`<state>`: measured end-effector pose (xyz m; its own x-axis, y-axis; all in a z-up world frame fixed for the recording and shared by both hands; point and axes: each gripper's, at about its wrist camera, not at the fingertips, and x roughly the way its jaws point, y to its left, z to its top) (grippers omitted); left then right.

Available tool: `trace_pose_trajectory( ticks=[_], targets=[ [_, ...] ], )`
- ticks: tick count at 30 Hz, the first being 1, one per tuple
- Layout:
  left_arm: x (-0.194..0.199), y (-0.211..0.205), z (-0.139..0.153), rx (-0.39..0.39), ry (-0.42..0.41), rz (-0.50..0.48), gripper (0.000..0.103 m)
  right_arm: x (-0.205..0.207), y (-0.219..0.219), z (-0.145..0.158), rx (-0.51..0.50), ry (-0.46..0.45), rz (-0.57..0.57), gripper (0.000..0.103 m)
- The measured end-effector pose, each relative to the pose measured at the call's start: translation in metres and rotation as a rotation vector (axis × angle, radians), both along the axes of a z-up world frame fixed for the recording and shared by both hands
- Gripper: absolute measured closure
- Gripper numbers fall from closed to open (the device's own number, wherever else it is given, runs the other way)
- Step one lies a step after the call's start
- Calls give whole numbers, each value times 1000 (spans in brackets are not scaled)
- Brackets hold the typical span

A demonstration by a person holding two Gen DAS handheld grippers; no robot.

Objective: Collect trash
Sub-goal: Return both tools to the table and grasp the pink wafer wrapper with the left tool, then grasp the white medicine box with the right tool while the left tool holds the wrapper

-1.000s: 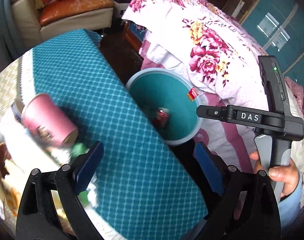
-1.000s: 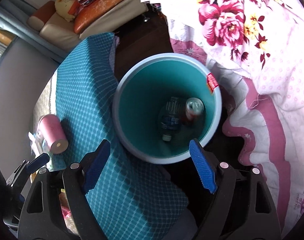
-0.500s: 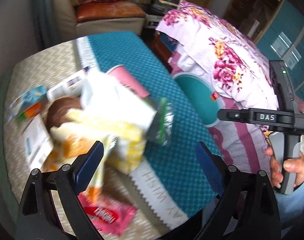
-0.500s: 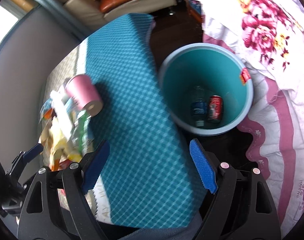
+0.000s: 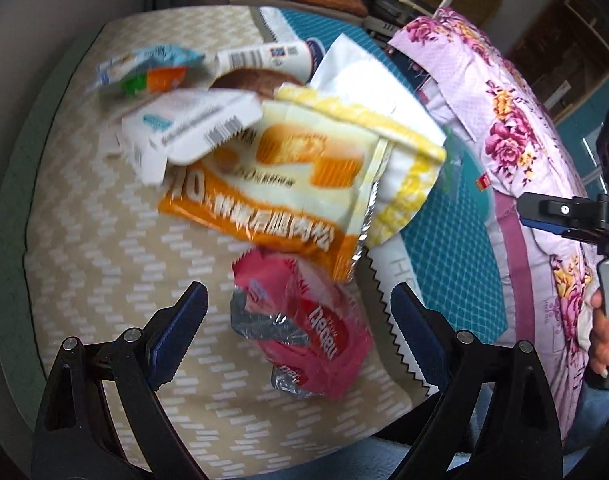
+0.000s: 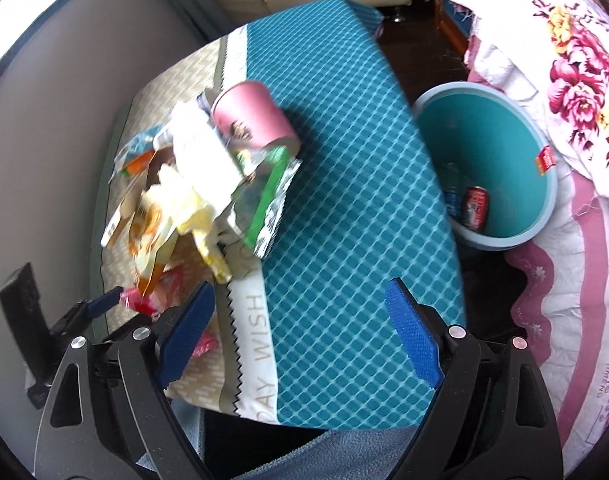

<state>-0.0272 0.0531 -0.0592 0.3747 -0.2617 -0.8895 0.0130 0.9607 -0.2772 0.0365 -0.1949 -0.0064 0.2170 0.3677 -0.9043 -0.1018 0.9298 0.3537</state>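
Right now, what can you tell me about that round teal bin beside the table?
The bin is a round, plastic-looking bucket, teal inside with a paler blue-grey rim, and a small red label sticks to its inner wall. It stands open-topped on the dark floor, between the teal tablecloth's edge and the flowered quilt. At the bottom lie a red drink can and what looks like a clear bottle.

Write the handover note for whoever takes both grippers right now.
Left gripper: open, empty, over the red wrapper at the near end of the pile.
Right gripper: empty, jaws opening, over the tablecloth.
Trash: orange packet, white box, pink cup and foil wrappers heaped on the table.
Bin: on the floor beside the table, by the bedding.
Done: can and bottle in the bin.
Left: the whole pile.
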Motion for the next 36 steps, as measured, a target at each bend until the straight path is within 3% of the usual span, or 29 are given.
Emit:
trace_pose_trajectory(
  ticks=[9, 14, 17, 21, 28, 36],
  targets=[
    [4, -7, -35, -39, 48, 58, 10, -8, 8, -5, -1, 21, 14, 20],
    [4, -11, -36, -44, 12, 64, 11, -7, 12, -3, -1, 21, 23, 20],
    [0, -9, -35, -11, -7, 62, 40, -5, 20, 0, -16, 11, 40, 20],
    [-10, 9, -24, -12, -37, 75, 59, -2, 36, 6, -43, 2, 77, 20],
    [-26, 65, -2, -45, -94, 125, 60, 10, 77, 18, -58, -6, 163, 20],
    [-24, 130, 5, -68, -138, 214, 60, 41, 171, 14, -108, -4, 340, 20]
  ],
)
